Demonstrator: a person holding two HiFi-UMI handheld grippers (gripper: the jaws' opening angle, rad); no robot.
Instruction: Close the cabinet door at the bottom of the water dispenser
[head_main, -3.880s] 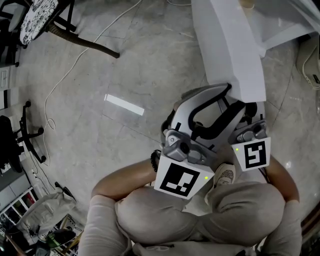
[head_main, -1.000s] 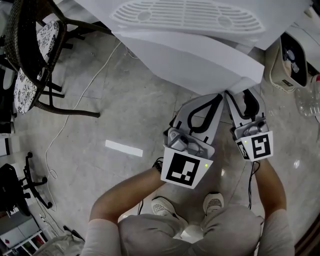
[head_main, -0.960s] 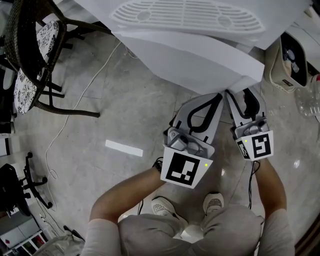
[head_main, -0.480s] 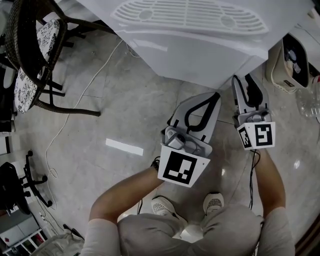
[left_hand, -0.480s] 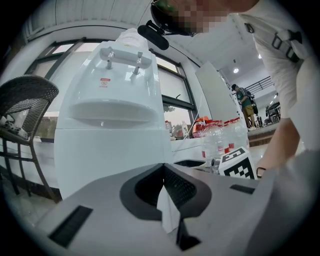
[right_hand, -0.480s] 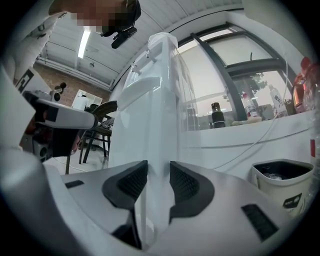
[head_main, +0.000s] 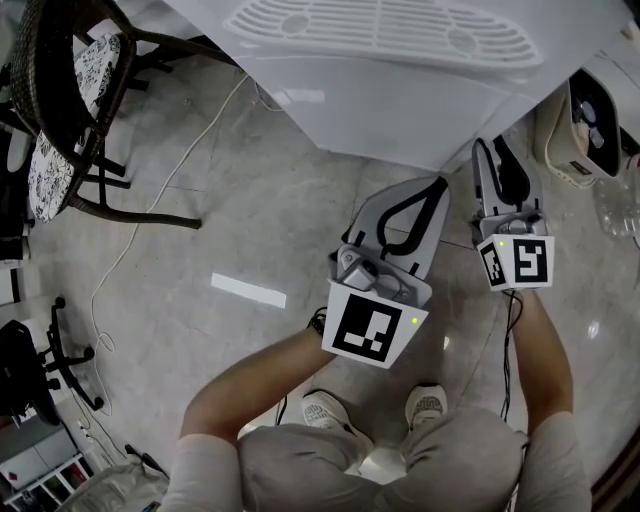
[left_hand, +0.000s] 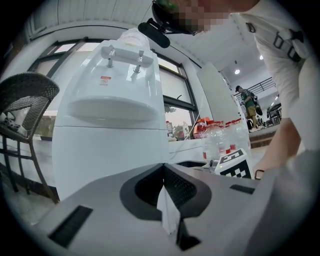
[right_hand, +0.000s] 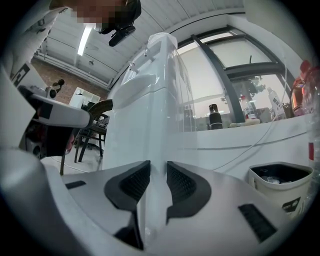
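While the left gripper has its two jaws pressed tight together with nothing in them, the right gripper has a thin gap between its jaws, and they are closing. Nothing is pinched in that gap; the pads press on nothing. Both grippers point level at the white water dispenser. In the head view the left gripper sits just in front of the dispenser's low front edge. The right gripper is close by the dispenser's front right corner, and I cannot tell if it touches. In the right gripper view that tall corner edge lines up with the gap between the jaws. The cabinet door is the flat white front at the bottom of the dispenser, under the two taps. It looks shut, with its edges flush with the body. To the right, a white bin stands near the right gripper, so that side is tight. Some water bottles stand past it. To the left, a wide stretch of grey tiled floor lies between the left gripper and a wicker chair. A white cable runs across that floor. The person's shoes are behind both grippers.
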